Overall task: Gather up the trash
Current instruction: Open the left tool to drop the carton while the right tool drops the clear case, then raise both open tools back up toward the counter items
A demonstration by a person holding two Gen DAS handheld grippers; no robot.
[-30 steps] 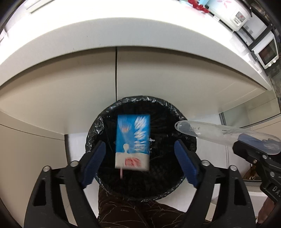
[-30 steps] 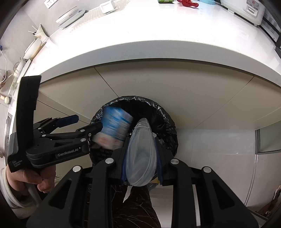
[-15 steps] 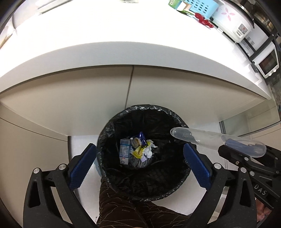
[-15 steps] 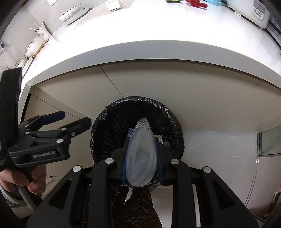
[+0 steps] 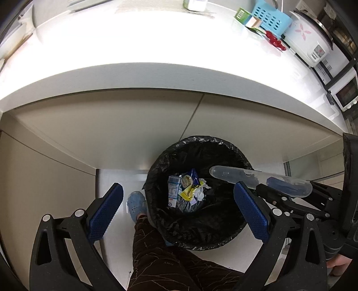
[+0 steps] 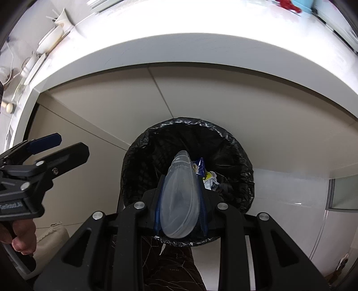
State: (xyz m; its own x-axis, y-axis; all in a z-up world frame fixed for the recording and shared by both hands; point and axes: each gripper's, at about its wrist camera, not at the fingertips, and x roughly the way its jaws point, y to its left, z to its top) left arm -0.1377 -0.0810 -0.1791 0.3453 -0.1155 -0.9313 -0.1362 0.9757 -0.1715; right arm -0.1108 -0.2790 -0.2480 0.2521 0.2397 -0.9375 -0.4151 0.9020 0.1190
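A round bin lined with a black bag (image 5: 235, 226) (image 6: 138, 161) stands on the floor below the counter. Inside lie a blue-and-white milk carton (image 5: 173, 190), a dark blue wrapper and yellow and white scraps (image 5: 190, 192). My left gripper (image 5: 177, 210) hangs open above the bin's left side, with nothing between its blue pads (image 5: 105, 212). It shows at the left edge of the right wrist view (image 6: 56, 147). My right gripper (image 6: 180, 181) is shut on a flattened clear plastic container (image 6: 180, 201) (image 5: 257, 179), held over the bin's mouth.
A white countertop (image 5: 156, 44) overhangs beige cabinet doors (image 5: 134, 125) behind the bin. A blue basket (image 5: 270, 18), a rice cooker (image 5: 308, 38) and a small oven (image 5: 344, 94) stand at its far right. A leg in brown trousers (image 5: 161, 257) and a blue slipper (image 5: 136, 203) are beside the bin.
The milk carton dropped from between my left pads into the bin. My left gripper drew away to the left and up. My right gripper brought the clear container further over the bin.
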